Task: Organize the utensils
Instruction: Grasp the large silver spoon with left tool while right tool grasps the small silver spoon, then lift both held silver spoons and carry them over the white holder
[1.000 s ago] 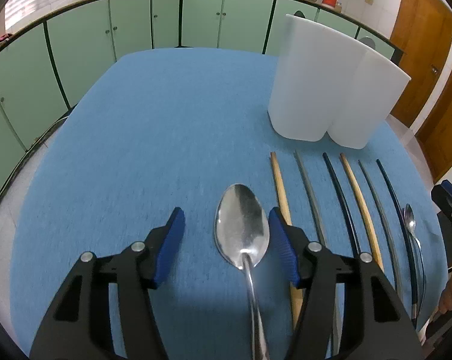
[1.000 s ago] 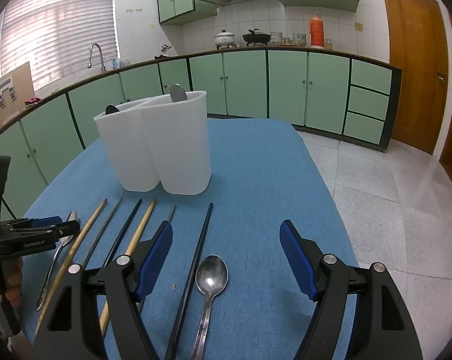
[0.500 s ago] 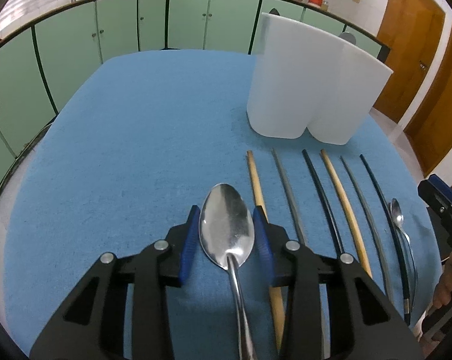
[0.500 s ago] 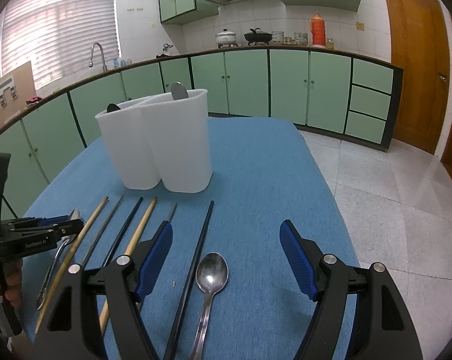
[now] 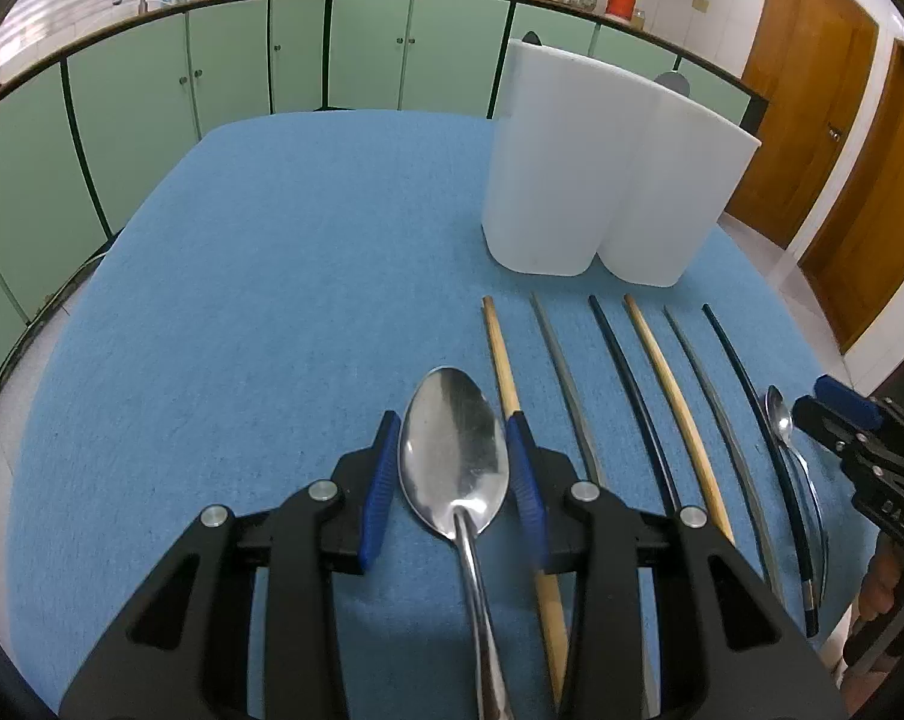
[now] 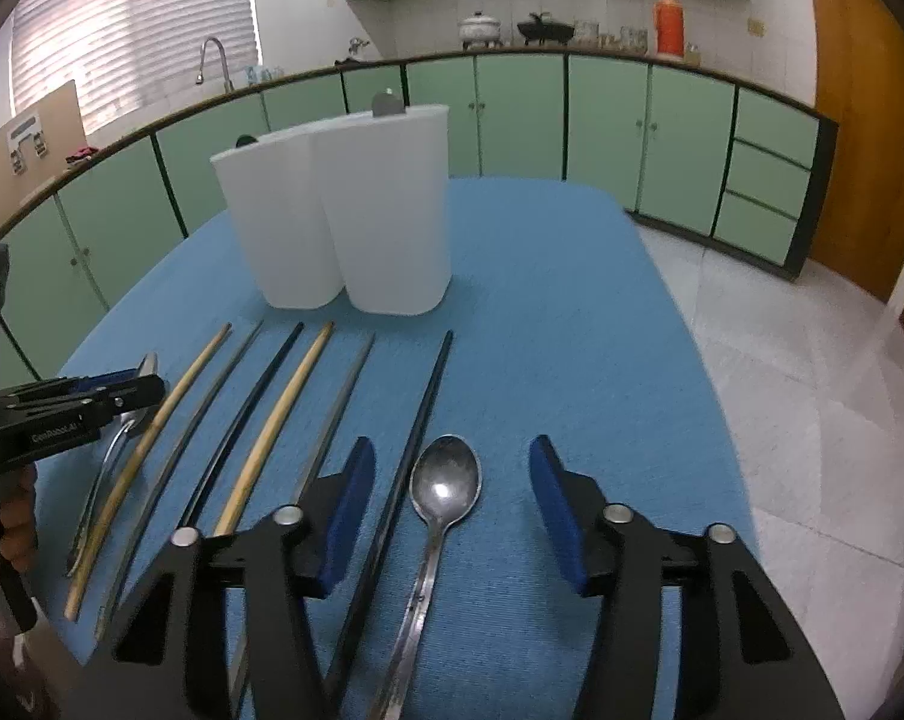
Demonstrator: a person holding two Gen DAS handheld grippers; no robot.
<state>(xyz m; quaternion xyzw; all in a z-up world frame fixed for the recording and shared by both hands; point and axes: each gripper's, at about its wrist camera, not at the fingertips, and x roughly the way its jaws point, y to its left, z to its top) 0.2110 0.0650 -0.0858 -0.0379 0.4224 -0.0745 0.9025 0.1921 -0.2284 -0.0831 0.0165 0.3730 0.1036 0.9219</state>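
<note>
My left gripper (image 5: 452, 426) is shut on the bowl of a large steel spoon (image 5: 452, 468), one blue pad on each side; the handle runs back under the gripper. The right gripper (image 6: 450, 444) is closing, its pads standing apart on either side of a small spoon (image 6: 446, 480) that lies on the blue table (image 6: 572, 300). A black chopstick (image 6: 428, 384) also runs between those pads. Several wooden, grey and black chopsticks (image 5: 668, 384) lie side by side. The white two-part holder (image 5: 602, 180) stands behind them, with utensil tips showing above its rim.
The left gripper (image 6: 92, 396) and a hand (image 6: 8, 516) show at the left of the right wrist view. The table's right edge drops to a tiled floor (image 6: 782, 360). Green cabinets (image 5: 242, 90) ring the room, and wooden doors (image 5: 812, 120) stand at the right.
The left jaws closed in from wide apart onto the large spoon's bowl. The right jaws have narrowed around the small spoon. Neither spoon has shifted on the table.
</note>
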